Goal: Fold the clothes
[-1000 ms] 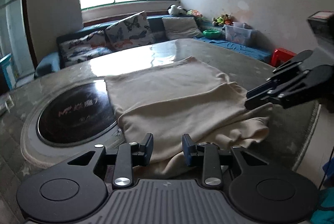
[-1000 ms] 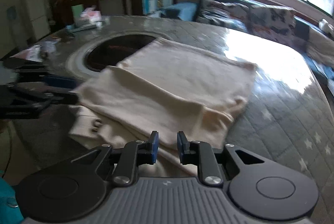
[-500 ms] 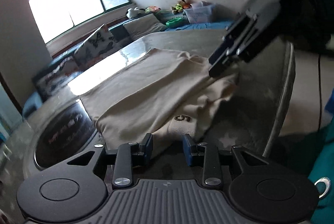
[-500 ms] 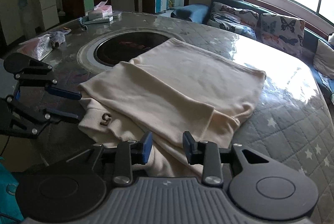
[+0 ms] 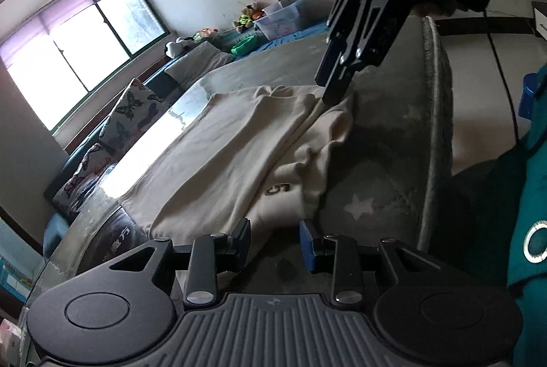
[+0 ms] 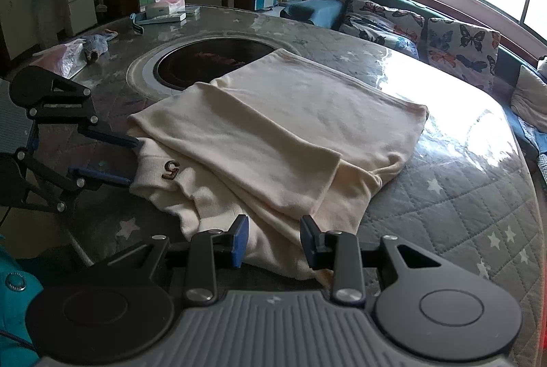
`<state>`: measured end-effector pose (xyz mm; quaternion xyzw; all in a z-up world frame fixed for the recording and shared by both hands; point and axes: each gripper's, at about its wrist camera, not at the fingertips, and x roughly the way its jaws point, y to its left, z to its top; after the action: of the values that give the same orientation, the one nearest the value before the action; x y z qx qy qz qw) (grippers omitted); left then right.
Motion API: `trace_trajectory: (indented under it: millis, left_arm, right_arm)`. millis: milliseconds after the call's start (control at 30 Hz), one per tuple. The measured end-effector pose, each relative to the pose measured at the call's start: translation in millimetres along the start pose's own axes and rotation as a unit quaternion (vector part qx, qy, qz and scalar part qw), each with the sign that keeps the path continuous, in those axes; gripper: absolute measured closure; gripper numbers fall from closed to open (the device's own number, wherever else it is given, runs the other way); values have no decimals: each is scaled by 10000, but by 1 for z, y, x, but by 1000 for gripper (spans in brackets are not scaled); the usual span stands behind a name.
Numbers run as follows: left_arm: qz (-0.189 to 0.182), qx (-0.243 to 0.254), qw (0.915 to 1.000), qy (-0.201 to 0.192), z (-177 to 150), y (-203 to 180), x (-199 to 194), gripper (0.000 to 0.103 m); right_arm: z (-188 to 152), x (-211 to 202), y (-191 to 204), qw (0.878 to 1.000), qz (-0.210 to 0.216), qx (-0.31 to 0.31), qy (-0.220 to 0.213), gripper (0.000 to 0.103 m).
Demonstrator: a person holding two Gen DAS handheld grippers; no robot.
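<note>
on table (image 6: 461,182), cream garment (image 6: 273,141); both grippers seemingly open.

Your left gripper (image 5: 274,238) hovered with jaws apart, just short of the cream garment (image 5: 239,155), while ahead your right gripper (image 5: 333,86) touched its far corner.
</note>
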<state>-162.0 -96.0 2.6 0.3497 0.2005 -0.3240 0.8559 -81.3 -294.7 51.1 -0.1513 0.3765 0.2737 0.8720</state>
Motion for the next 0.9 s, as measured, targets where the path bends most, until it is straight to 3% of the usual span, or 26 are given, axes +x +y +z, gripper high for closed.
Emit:
trace_trajectory:
  millis: [300, 367, 400, 533, 667, 900]
  left_arm:
    - [-78, 124, 9998, -143, 4, -6, 12, 70]
    - [-103, 39, 9997, -196, 6, -5, 13, 85]
    - [-113, -26, 9997, -225, 7, -3, 13, 91]
    - [-163, -899, 9953, -334, 15, 20, 12, 96]
    - [-158, -1856, 9817, -407, 21, 57, 16, 97]
    - [-222, -2513, 9669, -373, 28, 80, 31, 98]
  right_arm:
    - [-5, -6, 3, 9994, -25, -339, 55, 70]
    - [-7, -7, 3, 9991, -32, -427, 65, 68]
    - [-7, -8, 4, 9989, -36, -471, 69, 59]
    - [-10, -11, 6, 9975, -36, -703, 87, 54]
    - [-15, -12, 14, 9933, 1, -1154, 36, 48]
    - [-13, 4, 28, 9850, -79, -1674, -414, 46]
